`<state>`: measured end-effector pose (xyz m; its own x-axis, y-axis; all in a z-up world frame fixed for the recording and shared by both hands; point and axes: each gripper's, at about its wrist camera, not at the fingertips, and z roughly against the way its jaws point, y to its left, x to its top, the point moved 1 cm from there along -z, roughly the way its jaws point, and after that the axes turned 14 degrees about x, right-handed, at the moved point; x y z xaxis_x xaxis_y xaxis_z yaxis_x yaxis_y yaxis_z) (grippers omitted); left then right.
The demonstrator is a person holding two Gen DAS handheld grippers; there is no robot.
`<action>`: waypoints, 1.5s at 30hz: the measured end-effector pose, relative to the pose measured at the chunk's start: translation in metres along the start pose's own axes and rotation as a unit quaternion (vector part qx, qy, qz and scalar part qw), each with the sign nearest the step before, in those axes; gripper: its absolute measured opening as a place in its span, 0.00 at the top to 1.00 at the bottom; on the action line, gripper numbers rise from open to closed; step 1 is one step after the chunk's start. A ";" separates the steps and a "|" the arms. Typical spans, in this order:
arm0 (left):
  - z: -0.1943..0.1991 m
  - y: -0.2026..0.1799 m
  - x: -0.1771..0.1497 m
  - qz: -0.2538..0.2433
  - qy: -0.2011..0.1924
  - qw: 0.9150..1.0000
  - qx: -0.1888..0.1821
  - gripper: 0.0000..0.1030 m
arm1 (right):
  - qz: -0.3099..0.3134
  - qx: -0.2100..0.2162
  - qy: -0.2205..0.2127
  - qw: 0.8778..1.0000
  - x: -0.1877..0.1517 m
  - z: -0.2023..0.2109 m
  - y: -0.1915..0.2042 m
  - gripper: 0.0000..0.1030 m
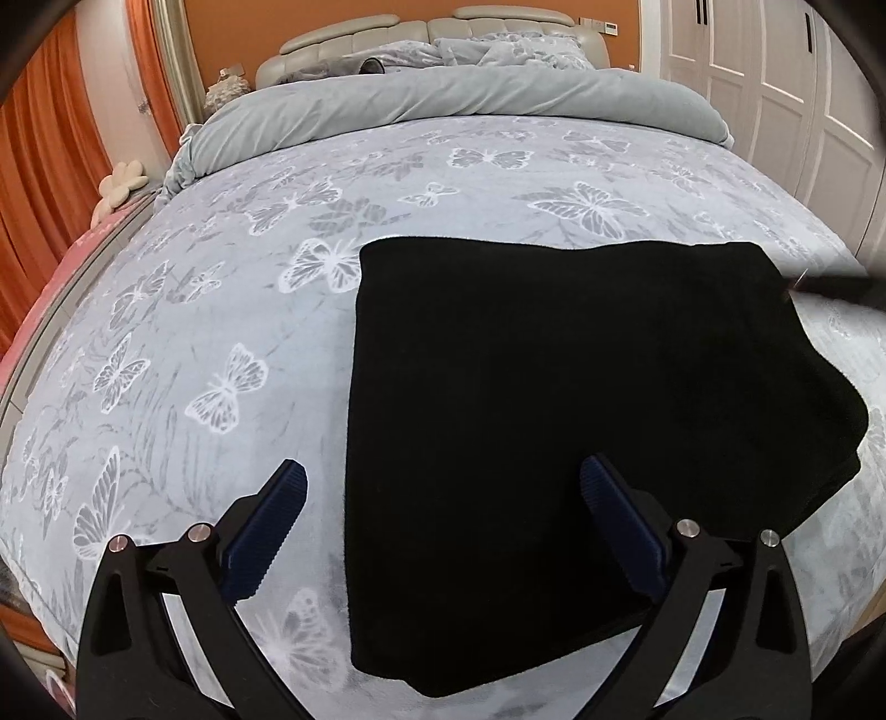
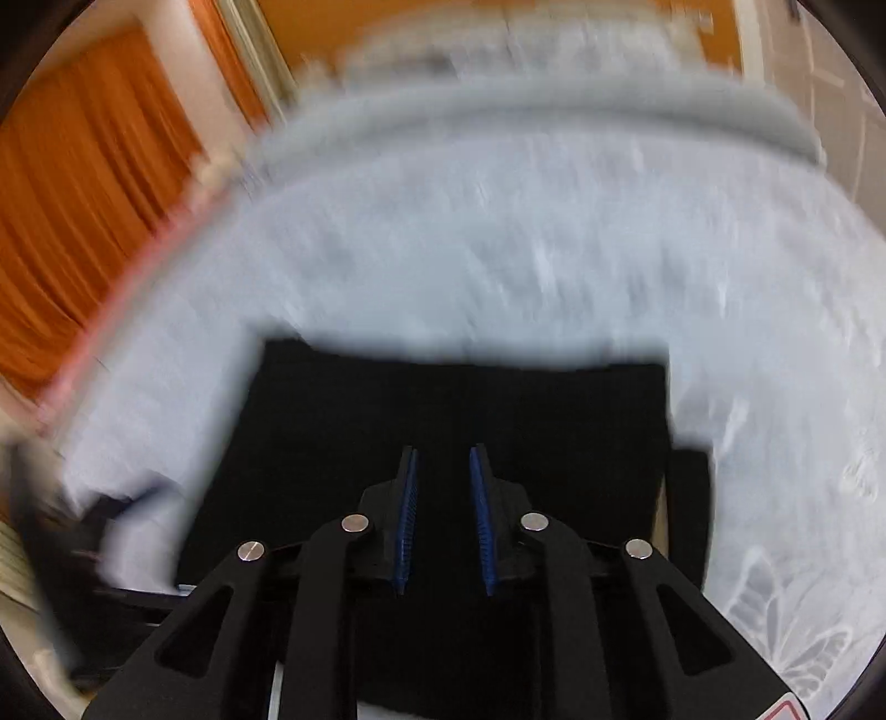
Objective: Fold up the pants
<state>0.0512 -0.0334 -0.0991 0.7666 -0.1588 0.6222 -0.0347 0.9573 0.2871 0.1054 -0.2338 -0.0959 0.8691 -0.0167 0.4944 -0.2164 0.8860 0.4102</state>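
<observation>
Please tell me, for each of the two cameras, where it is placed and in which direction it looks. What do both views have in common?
Left wrist: sits on the left hand-held gripper, looks down over the bed toward the headboard; its open fingers frame the black pants.
Right wrist: sits on the right hand-held gripper, looks down at the pants; fingers nearly together; blurred.
Shared: pants, butterfly bedcover, orange curtains.

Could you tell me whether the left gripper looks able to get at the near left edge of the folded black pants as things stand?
Probably yes: the left gripper is open, straddling that edge of the black pants, with nothing between them on the blanket.
</observation>
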 end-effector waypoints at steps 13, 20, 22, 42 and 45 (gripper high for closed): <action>0.005 0.006 -0.003 0.001 -0.002 1.000 -0.005 0.05 | -0.023 -0.033 -0.025 0.999 -0.053 0.064 -0.001 0.39; -0.001 0.022 -0.008 0.020 0.018 0.999 -0.019 0.05 | -0.003 -0.030 0.006 1.000 -0.079 0.052 -0.017 0.80; -0.002 0.024 -0.008 0.026 0.024 0.999 -0.016 0.05 | 0.001 -0.021 -0.015 1.000 -0.081 0.071 -0.010 0.94; 0.007 0.021 -0.012 0.021 0.015 1.000 -0.004 0.05 | -0.117 -0.014 -0.061 0.991 -0.076 0.094 -0.063 0.25; 0.011 0.020 -0.011 0.020 0.012 1.000 -0.008 0.05 | -0.110 -0.017 -0.061 0.992 -0.079 0.091 -0.055 0.25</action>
<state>0.0346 -0.0147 -0.0923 0.7797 -0.1147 0.6156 -0.0554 0.9666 0.2502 0.0087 -0.3232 -0.0876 0.8332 -0.2650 0.4853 -0.0104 0.8700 0.4930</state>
